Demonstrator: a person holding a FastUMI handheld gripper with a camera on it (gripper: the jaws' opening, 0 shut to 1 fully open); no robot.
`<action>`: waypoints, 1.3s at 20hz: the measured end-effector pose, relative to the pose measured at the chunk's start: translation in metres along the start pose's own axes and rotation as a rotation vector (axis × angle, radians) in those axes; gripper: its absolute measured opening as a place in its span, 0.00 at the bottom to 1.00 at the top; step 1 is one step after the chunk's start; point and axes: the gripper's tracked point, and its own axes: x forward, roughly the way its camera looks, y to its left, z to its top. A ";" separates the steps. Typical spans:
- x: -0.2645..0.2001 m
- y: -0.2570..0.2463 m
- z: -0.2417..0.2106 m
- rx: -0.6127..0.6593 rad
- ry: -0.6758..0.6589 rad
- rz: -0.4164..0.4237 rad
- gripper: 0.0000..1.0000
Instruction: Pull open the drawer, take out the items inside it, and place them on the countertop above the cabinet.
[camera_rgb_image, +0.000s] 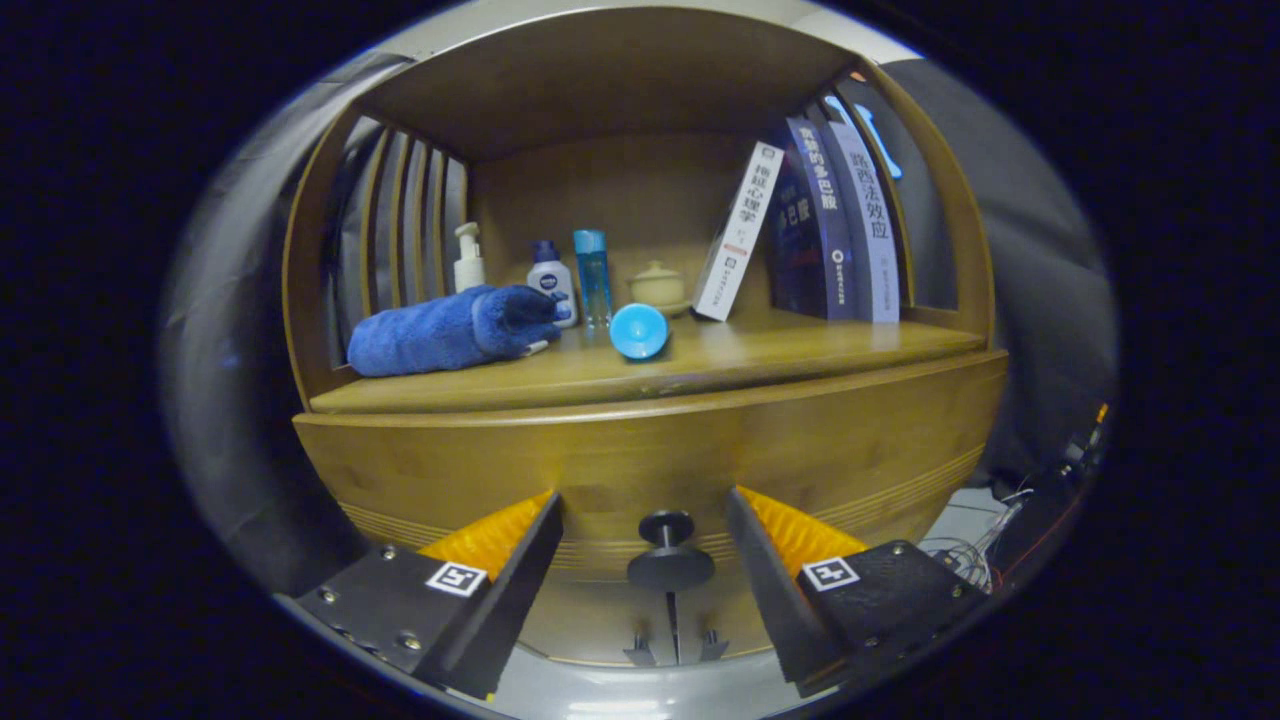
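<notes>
The closed wooden drawer front (650, 455) carries a round black knob (668, 550), which sits between the gripper (645, 525) fingers; they stand apart with clear gaps either side of it. Above, the wooden countertop (800, 345) has bare room along its front edge, between a rolled blue towel (445, 330), a tipped light-blue cup (639, 331) and leaning books (825, 225).

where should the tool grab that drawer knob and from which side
Grip the drawer knob on its narrow stem behind the round cap, coming straight in from the front. The open tool already has one finger on each side of it, neither touching. The wider cap should keep the fingers from slipping off when pulling the drawer front outward.
</notes>
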 end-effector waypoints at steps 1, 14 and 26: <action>0.001 0.000 0.003 -0.004 -0.006 0.000 0.99; -0.068 0.010 0.056 -0.058 -0.026 0.019 0.99; -0.215 0.021 0.146 -0.057 -0.186 0.022 0.99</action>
